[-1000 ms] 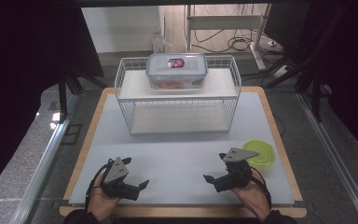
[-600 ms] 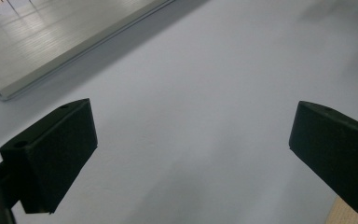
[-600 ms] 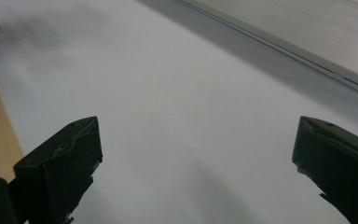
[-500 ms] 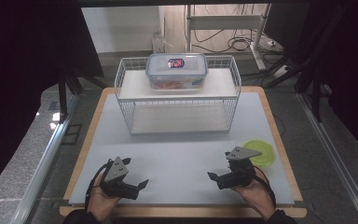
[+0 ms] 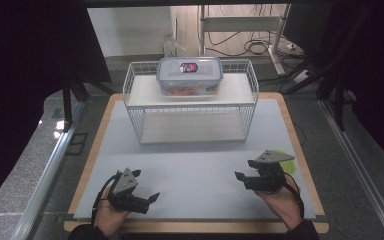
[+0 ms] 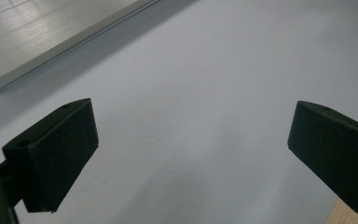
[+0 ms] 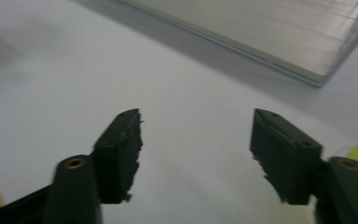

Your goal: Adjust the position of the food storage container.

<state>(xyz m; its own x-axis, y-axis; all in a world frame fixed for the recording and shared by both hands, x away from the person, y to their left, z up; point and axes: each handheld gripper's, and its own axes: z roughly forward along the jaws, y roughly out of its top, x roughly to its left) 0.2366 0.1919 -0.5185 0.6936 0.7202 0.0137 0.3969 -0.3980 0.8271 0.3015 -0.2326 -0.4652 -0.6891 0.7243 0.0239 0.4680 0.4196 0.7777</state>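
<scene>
Yellow-green lid (image 5: 284, 161) lies flat on the desk (image 5: 200, 165), just beside the right gripper (image 5: 247, 174), whose jaws have just been closing on nothing. Left gripper (image 5: 147, 192) hovers spread wide, empty. Beyond, a wire rack (image 5: 192, 117) carries a clear food box (image 5: 190, 76); bare mat lies between.

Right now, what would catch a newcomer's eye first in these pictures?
Probably the white wire rack at the far middle of the table, with a clear lidded food container on its top shelf. Next, the yellow-green plate near the right edge, just behind the right claw, whose jaws have just been closing on nothing. The left claw hovers open near the front left.
</scene>
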